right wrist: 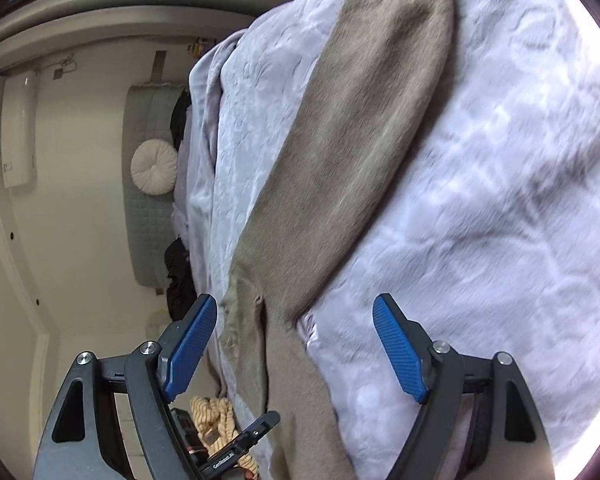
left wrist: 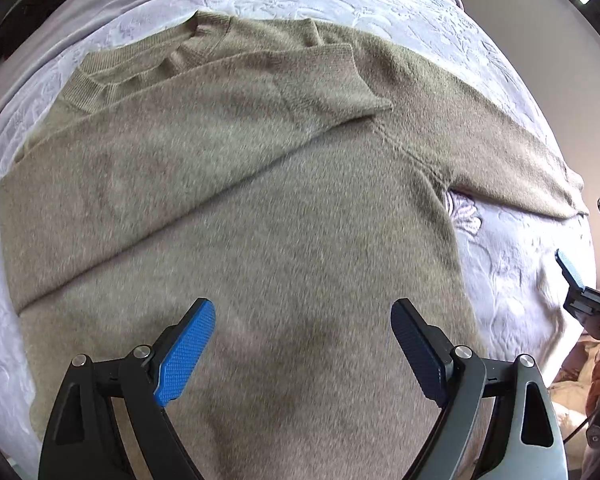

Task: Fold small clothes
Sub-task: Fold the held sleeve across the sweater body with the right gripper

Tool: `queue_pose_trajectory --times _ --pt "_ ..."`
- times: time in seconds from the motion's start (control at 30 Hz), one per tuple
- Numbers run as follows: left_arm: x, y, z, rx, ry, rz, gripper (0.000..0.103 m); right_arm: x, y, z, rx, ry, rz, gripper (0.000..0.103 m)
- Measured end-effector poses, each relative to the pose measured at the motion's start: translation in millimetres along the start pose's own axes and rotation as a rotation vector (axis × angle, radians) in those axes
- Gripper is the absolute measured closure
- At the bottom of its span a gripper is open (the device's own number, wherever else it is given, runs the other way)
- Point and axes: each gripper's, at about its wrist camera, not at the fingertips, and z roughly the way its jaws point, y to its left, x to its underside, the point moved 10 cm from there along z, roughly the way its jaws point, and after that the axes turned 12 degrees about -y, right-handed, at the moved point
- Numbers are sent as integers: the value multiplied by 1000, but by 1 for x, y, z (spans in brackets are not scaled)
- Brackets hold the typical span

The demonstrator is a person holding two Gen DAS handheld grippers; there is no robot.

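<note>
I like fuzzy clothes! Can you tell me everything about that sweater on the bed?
The sweater is olive-tan, fuzzy knit, with a ribbed V-neck. It lies flat, spread on the pale embossed bedspread. One sleeve is folded across the chest; the other sleeve stretches straight out. Nothing grips it.

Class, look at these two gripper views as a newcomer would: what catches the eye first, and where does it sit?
First, the olive-green sweater spread flat across the pale embossed bedspread, filling the left wrist view. One sleeve is already folded across its chest, while the other sleeve stretches out along the bed in the right wrist view. The left gripper hangs open above the sweater's body, nothing between its blue pads.
</note>
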Motion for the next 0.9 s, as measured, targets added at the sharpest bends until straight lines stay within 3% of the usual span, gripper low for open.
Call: queue_pose_trajectory --times 0.43,0.9 --pt "-29 -15 32 -33 -22 -6 13 -50 -22 -2 123 -62 -45 20" --pt "-76 -44 65 -46 -61 3 13 -90 -25 23 152 -137 -77 20"
